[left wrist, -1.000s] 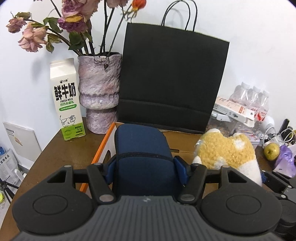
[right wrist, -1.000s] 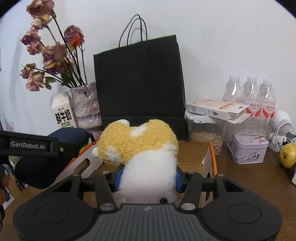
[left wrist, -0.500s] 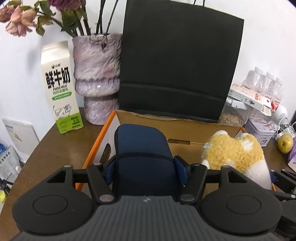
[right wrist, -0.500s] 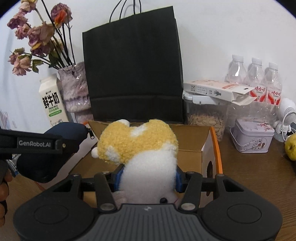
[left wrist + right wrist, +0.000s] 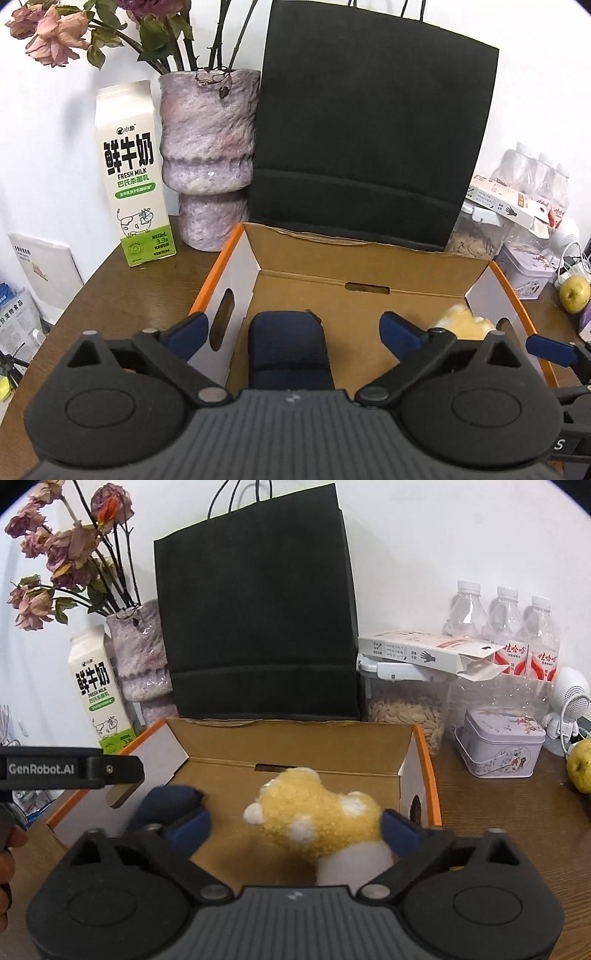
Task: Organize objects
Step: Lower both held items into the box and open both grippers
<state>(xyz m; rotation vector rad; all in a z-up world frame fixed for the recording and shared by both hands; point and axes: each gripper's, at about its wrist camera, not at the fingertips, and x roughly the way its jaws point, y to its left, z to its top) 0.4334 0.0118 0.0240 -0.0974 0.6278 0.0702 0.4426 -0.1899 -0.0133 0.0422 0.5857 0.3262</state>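
A milk carton (image 5: 135,177) is standing at the far left of the tabletop (image 5: 122,291), with a mottled purple vase (image 5: 208,155) of dried roses just beside it and a black paper bag (image 5: 373,140) rising behind the open cardboard box (image 5: 354,273). The left tongs (image 5: 295,328) are hanging over the box's left half, jaws having just been opening and now spread wide, pads clear of the navy pouch (image 5: 288,343) lying in the box between them. To its right, the right tongs (image 5: 295,821) are likewise spread, having just been opening; the yellow-and-white plush toy (image 5: 321,819) is lying in the box between them, and whether the right pad is touching it cannot be told. Farther right, a lilac tin (image 5: 500,742), water bottles (image 5: 506,627) and a pear (image 5: 580,760) are sitting on the tabletop.
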